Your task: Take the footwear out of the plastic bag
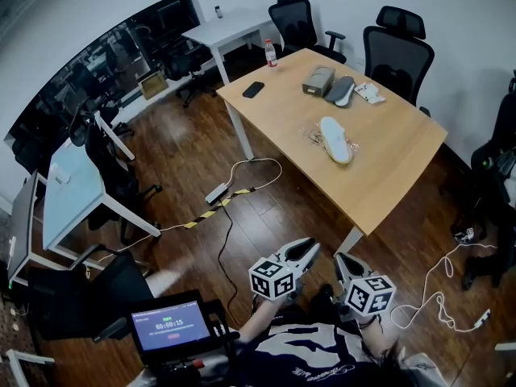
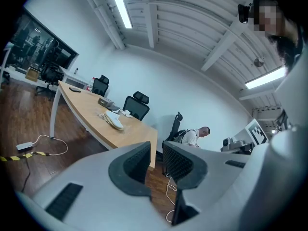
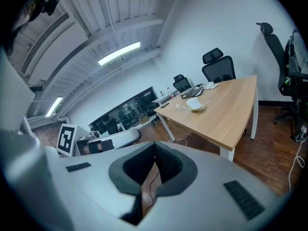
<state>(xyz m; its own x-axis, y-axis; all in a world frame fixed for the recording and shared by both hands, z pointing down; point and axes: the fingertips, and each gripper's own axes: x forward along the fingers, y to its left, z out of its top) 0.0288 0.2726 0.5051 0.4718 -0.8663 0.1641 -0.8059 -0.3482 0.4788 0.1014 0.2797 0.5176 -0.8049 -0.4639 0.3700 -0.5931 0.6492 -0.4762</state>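
One person point(image 2: 197, 136) beyond the footwear point(image 2: 114, 120) appears only in left gripper view.

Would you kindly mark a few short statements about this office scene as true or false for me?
1. The white shoe lies on the wooden table. True.
2. The right gripper grips the shoe. False: its jaws are shut on nothing, well short of the table.
3. The left gripper has its jaws apart with nothing between them. True.
4. The black phone lies on the floor. False: it lies on the table, near the bottle.
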